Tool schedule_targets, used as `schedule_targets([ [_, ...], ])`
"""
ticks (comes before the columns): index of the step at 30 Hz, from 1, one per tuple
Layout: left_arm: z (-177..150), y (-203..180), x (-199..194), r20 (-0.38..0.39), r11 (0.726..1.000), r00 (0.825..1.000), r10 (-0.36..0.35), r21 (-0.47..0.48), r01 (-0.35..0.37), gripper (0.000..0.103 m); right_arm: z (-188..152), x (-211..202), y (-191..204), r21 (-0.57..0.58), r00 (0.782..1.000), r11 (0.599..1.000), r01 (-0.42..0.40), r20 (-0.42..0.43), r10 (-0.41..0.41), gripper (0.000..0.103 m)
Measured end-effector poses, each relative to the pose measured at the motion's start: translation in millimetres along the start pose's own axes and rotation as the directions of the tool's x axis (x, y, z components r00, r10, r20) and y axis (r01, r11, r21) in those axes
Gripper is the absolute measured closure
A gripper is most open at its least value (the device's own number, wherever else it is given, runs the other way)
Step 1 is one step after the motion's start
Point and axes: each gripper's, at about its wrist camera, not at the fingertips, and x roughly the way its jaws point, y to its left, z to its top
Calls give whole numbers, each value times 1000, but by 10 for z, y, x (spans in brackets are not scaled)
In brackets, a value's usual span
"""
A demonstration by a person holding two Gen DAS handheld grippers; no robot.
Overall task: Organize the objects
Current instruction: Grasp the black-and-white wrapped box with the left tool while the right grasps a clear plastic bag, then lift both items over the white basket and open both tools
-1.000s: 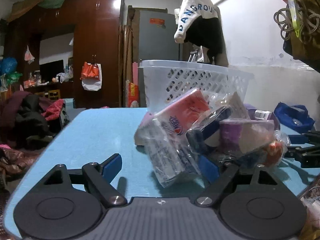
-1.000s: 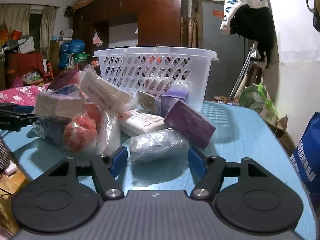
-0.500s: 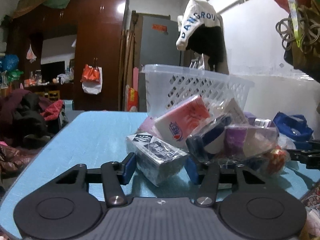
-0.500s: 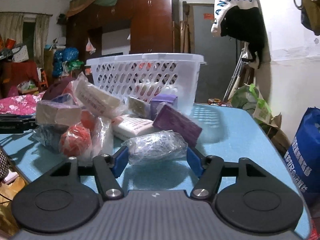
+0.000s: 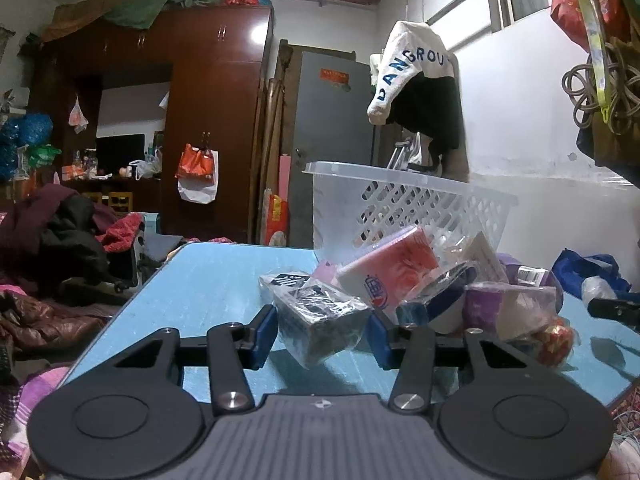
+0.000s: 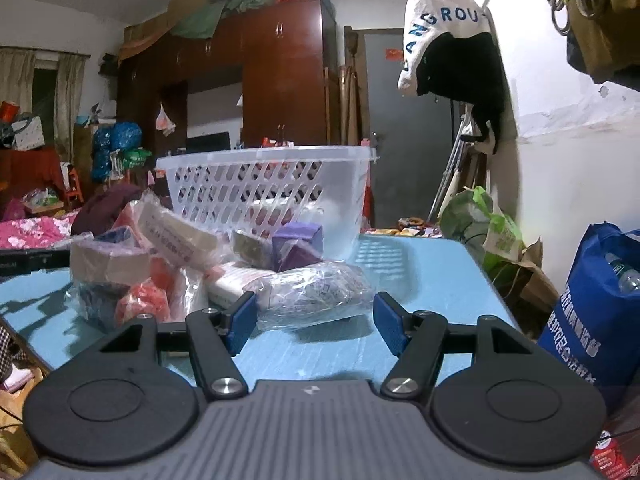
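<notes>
Both grippers on a packet, the sorting barely begun

The left gripper [image 5: 322,334] clamps a dark wrapped box [image 5: 320,320]; the right gripper [image 6: 314,322] straddles a clear bag [image 6: 316,294], whether pinched I cannot tell. Beyond, the heap of packets [image 6: 160,256] crowds the blue table [image 6: 420,280], and the white basket [image 6: 272,188] looks almost empty.

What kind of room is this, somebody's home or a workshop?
Most likely a lived-in home, probably a cluttered bedroom or storeroom: a tall wooden wardrobe with bundles on top, heaped clothes at the side, and a sweatshirt hanging on the wall.
</notes>
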Motion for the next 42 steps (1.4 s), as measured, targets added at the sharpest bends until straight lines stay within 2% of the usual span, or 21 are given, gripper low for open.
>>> schedule_targets([
  [9, -30, 2, 36, -9, 1000, 1000, -18, 11, 18, 53, 35, 13, -33, 16, 1000, 1000, 3, 15, -3, 36],
  [17, 79, 17, -34, 28, 999, 999, -40, 10, 39, 53, 128, -28, -57, 29, 999, 1000, -8, 45, 7, 36],
  [20, 316, 17, -3, 75, 998, 995, -63, 23, 61, 53, 344, 3, -40, 5, 996, 1000, -17, 92, 16, 36],
  [23, 756, -35, 117, 152, 994, 984, -98, 61, 90, 53, 692, 130, -8, -20, 987, 999, -44, 154, 47, 36],
  [26, 1222, -125, 396, 171, 988, 975, -143, 78, 131, 53, 1104, 415, 45, -55, 978, 994, -90, 185, 99, 36],
  [29, 1551, -289, 803, 135, 985, 980, -147, 106, 134, 53, 1432, 850, 88, -74, 980, 990, -123, 149, 133, 36],
  [31, 1636, -370, 1107, 77, 983, 984, -162, 95, 155, 52, 1548, 1128, 138, -109, 986, 988, -112, 114, 125, 36],
  [32, 1652, -413, 1273, 21, 981, 985, -172, 100, 169, 50, 1578, 1246, 163, -122, 988, 987, -102, 101, 115, 34],
  [33, 1643, -440, 1427, -24, 981, 985, -170, 96, 171, 50, 1589, 1345, 172, -121, 989, 988, -100, 99, 113, 26],
  [34, 1611, -450, 1532, -46, 983, 987, -156, 87, 159, 38, 1586, 1422, 178, -122, 991, 987, -104, 73, 114, 8],
  [35, 1564, -456, 1603, -68, 985, 988, -140, 90, 146, 26, 1566, 1479, 180, -126, 994, 987, -100, 38, 105, 5],
  [36, 1509, -454, 1616, -78, 986, 989, -124, 98, 132, 26, 1525, 1454, 179, -129, 995, 988, -88, 29, 92, 5],
  [39, 1338, -332, 1271, -27, 988, 992, -121, 89, 123, 25, 1257, 1153, 149, -136, 996, 987, -83, -1, 84, 2],
  [41, 1163, -239, 918, 2, 989, 992, -127, 72, 126, 12, 1030, 903, 72, -123, 996, 989, -86, -22, 84, 0],
  [42, 1031, -184, 735, 12, 990, 992, -128, 58, 127, 9, 868, 792, 13, -96, 995, 991, -89, -53, 84, 0],
])
